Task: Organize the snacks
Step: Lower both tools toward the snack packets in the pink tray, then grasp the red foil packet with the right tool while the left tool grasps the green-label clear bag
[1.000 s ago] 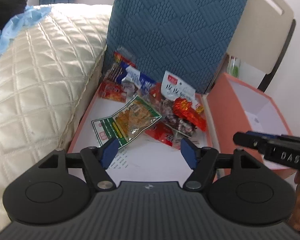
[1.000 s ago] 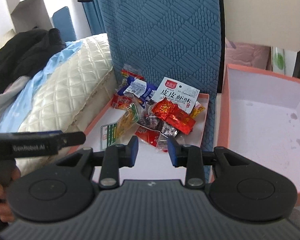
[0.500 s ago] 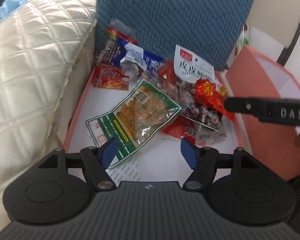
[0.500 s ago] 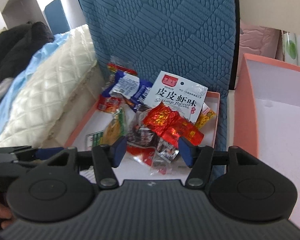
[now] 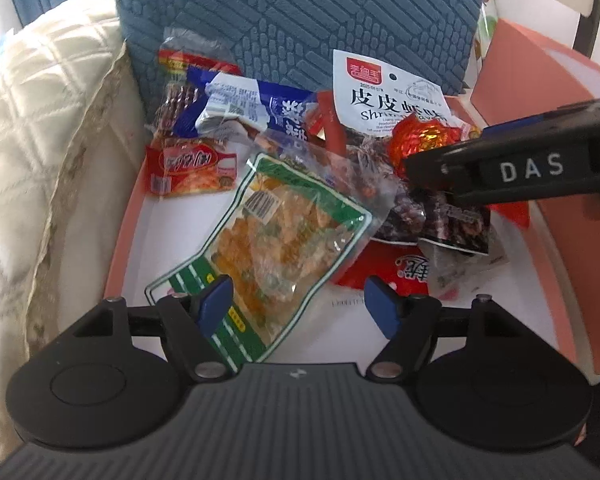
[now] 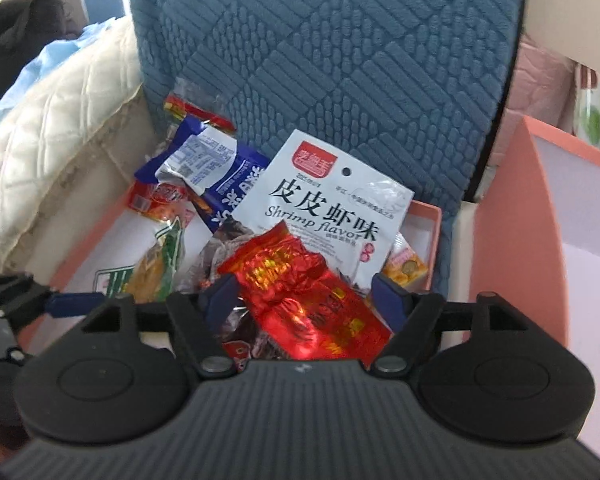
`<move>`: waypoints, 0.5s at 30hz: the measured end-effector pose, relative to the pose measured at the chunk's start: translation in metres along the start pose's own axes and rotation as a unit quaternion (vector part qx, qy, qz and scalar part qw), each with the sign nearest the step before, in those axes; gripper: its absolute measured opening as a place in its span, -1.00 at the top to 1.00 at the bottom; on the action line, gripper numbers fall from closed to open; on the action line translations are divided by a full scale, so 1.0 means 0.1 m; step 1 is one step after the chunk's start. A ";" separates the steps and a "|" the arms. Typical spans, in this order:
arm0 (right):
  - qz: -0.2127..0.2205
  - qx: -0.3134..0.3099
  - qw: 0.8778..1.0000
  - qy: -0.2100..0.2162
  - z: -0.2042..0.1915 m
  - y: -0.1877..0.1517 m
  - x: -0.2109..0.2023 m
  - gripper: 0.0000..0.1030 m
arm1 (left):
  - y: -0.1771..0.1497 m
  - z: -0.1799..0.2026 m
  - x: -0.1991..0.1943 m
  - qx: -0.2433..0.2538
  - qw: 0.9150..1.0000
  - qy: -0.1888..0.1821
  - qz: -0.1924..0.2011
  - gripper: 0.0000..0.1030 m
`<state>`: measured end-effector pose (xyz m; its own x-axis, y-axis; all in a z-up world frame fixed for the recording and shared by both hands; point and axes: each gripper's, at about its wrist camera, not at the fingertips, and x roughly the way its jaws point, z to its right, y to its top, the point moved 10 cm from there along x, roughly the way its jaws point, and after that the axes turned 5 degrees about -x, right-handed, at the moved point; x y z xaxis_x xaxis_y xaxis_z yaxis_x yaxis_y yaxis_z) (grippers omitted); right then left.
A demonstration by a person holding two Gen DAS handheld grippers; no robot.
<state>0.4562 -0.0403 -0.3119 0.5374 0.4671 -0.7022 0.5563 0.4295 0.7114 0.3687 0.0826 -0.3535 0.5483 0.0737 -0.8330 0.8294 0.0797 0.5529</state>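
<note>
A heap of snack packets lies in a shallow pink tray (image 5: 126, 236) with a white floor. My left gripper (image 5: 299, 306) hovers low over the green-edged clear packet (image 5: 276, 236). Its jaws are opening, the packet's lower part lies between them, and neither pad presses on it. My right gripper (image 6: 304, 298) is also opening, and the red foil packet (image 6: 300, 296) sits between its pads, unpressed. Behind that packet lean a white shrimp-flavour packet (image 6: 324, 200) and a blue-and-white packet (image 6: 212, 164). In the left wrist view, the right gripper (image 5: 416, 170) reaches in from the right above dark packets (image 5: 452, 228).
A blue quilted cushion (image 5: 300, 20) stands upright behind the tray. Cream quilted bedding (image 5: 40, 140) presses against the tray's left side. A deeper pink box (image 6: 500, 220) with a white inside stands to the right. A small red packet (image 5: 192, 168) lies at the tray's left.
Both grippers have come forward and down onto the snack heap. The right jaws have widened a lot and now straddle the red foil packet. The left jaws now straddle the green-edged packet.
</note>
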 end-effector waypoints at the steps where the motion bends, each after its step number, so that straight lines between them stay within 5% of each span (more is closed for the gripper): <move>1: -0.002 0.001 1.000 0.006 0.00 0.00 0.03 -0.48 | 0.00 0.01 0.02 0.005 1.000 0.004 0.004 -0.49; 11: 0.004 -0.020 0.999 0.033 -0.12 0.00 0.15 -0.46 | 0.09 -0.02 0.15 0.036 0.999 0.034 0.022 -0.49; 15: 0.008 -0.025 0.999 0.034 -0.13 -0.01 0.14 -0.26 | 0.11 -0.05 0.21 0.029 0.999 0.038 0.018 -0.47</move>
<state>0.4549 -0.0238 -0.3223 0.4999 0.5248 -0.6890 0.5150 0.4594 0.7236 0.3891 0.0902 -0.3648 0.5706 0.1511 -0.8072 0.8150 0.0172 0.5793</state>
